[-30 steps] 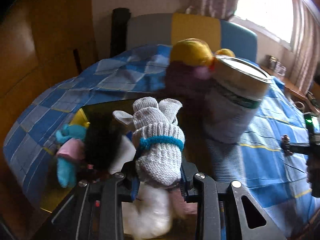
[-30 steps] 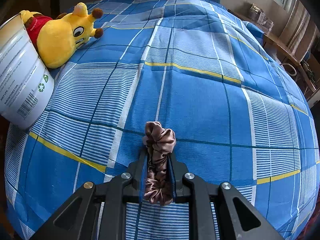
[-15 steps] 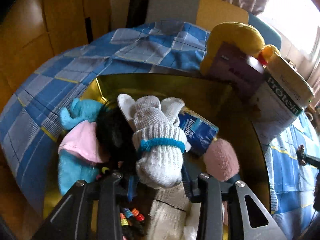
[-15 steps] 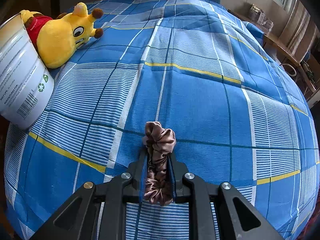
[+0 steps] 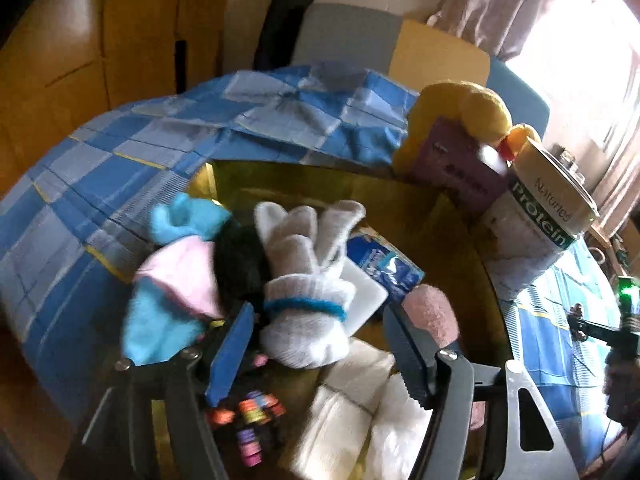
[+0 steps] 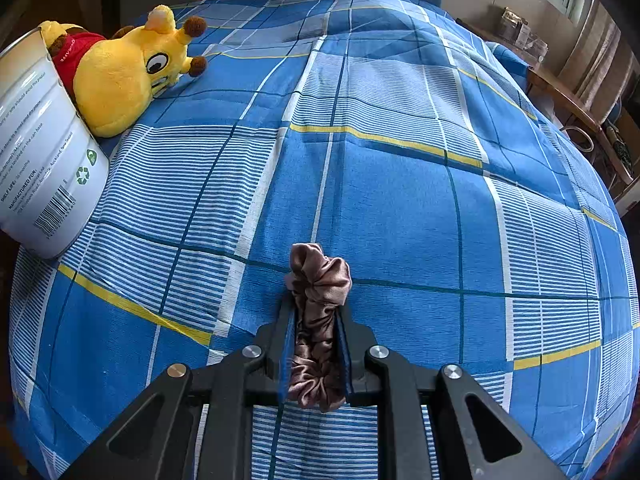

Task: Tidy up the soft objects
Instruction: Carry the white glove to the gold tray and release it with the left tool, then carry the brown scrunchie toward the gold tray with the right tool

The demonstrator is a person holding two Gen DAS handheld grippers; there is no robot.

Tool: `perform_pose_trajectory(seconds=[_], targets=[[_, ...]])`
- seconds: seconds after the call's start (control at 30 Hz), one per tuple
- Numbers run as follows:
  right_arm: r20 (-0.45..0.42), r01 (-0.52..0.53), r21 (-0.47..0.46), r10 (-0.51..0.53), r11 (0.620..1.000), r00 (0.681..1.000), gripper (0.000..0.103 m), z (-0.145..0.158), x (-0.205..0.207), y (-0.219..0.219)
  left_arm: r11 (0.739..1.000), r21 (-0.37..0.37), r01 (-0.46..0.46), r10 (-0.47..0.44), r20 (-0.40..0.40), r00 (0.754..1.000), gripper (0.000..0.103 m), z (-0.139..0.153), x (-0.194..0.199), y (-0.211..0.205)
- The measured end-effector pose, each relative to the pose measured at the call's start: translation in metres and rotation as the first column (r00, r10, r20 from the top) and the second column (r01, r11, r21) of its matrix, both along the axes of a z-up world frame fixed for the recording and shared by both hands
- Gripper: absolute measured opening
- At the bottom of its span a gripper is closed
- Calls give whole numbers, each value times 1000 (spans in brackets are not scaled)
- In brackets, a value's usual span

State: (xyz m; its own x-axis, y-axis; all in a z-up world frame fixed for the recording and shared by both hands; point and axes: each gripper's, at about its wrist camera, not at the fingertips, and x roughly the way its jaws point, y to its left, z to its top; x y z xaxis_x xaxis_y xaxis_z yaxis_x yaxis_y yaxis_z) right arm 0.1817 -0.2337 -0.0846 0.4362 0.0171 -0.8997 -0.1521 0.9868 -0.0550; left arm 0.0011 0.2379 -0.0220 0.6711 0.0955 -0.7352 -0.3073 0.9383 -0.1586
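A white knit glove bundle with a blue band [image 5: 304,312] lies on the pile in a golden box [image 5: 400,200]. My left gripper [image 5: 316,310] is opening around it, and the blue pads stand clear of the glove on both sides. In the box also lie a blue and pink sock [image 5: 172,292], a pink roll [image 5: 432,316], white cloth [image 5: 360,420] and coloured hair ties [image 5: 252,412]. My right gripper [image 6: 318,302] is shut on a brown satin scrunchie [image 6: 318,280], just above the blue checked bedcover [image 6: 400,200].
A tall protein tin [image 6: 40,160] stands on the bedcover at the left, shown beside the box [image 5: 536,232] in the left wrist view. A yellow giraffe plush [image 6: 124,76] lies behind it. A blue tissue pack [image 5: 384,268] sits in the box. A wooden side table [image 6: 580,112] flanks the bed.
My left gripper moved over the box with the glove bundle, then its jaws spread and the bundle dropped onto the pile. The right gripper and the scrunchie have not moved.
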Motion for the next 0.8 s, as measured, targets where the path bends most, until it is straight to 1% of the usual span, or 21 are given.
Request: perform_pose_trajectory(seconds=[0.1,0.17,0.23,0.4,0.57,0.67,0.8], targets=[[0,-1,0,1,1000,1000,17,0,0,0,998,46,-33,32,8,999,68,4,-12,1],[0,0,1,0,1000,1000,17,0,0,0,994,98,-56,56,5,998,68,5,-21,-2],[-1,1,2,-1,1000,1000,17,0,0,0,990,130,-60,61,-3,998,68,5,-26,-6],[1,1,-1,-1,1000,1000,17,0,1,-1,988,146,-52,54,-7,999,68,3,-31,-12],[-8,17,10,-17,1000,1000,17,1,3,-2,983,180,-15,12,18,1000,68,11,-32,-24],[-34,50,21,-49,999,998,17,3,11,-4,984,179,15,-19,24,1000,68,13,-32,-30],[-54,110,5,-110,994,992,17,10,34,-1,982,185,43,-51,39,998,68,16,-33,-36]])
